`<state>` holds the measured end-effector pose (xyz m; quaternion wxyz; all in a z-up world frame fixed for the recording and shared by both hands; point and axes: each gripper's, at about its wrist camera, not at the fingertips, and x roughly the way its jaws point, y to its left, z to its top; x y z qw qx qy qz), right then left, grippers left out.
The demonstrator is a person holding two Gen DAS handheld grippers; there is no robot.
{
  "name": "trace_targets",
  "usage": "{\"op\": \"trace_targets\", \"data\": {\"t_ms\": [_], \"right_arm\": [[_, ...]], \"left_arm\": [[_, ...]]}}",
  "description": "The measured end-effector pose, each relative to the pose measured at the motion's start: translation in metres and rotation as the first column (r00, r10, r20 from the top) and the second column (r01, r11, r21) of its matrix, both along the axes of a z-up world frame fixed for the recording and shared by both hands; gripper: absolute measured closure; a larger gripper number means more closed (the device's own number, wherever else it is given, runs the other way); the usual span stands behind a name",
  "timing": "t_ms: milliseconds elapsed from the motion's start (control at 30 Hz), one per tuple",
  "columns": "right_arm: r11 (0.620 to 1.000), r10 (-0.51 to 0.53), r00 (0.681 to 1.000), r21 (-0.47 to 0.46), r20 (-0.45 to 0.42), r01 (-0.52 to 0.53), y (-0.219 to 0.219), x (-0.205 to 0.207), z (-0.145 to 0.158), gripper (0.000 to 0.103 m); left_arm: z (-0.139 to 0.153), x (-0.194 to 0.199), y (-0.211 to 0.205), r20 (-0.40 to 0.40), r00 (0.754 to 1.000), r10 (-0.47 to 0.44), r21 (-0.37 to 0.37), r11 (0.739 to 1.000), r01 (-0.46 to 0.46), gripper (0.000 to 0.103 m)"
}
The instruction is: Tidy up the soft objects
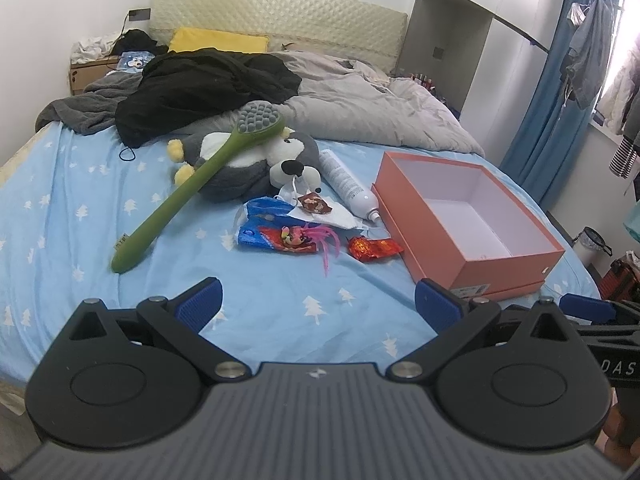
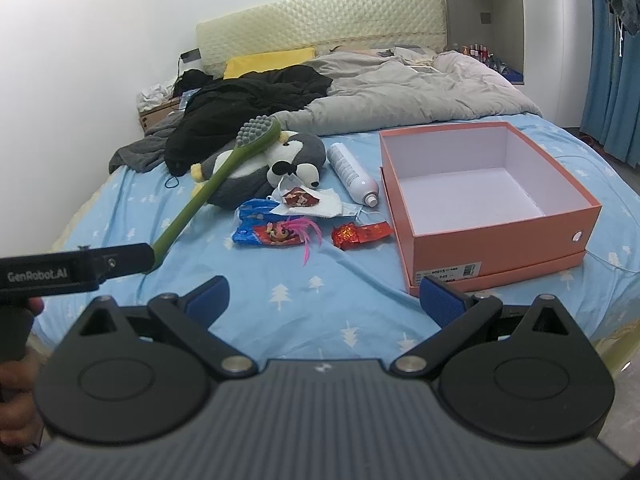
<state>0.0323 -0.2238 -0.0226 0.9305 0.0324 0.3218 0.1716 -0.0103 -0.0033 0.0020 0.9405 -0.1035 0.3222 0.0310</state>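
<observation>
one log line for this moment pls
left gripper: open, empty | right gripper: open, empty | orange box: empty | penguin plush: on bed, under green brush

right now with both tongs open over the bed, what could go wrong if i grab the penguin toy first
The green brush lies across the penguin toy, so lifting the toy would likely fling or drag it. The small panda plush and the face mask rest against the toy and may shift. The spray can could roll.

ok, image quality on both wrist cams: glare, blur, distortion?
Left wrist: window at the top right blown out, strong fisheye bend at the edges, orange box sharp. Right wrist: even light, no glare, dark vignette in the corners, person's hand at the left edge blurred.
</observation>
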Motion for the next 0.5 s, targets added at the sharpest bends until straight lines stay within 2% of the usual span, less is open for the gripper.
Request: {"op": "trace_targets", "data": {"t_ms": [500], "right_arm": [[1.000,-0.001,1.000,0.004,-0.011,0.001,-0.0001,0.0009,-0.0016,0.000]], "left_arm": [[-0.0012,0.0025,-0.0031,-0.003,1.000,-0.005,0.000,1.000,0.005,0.000]]}}
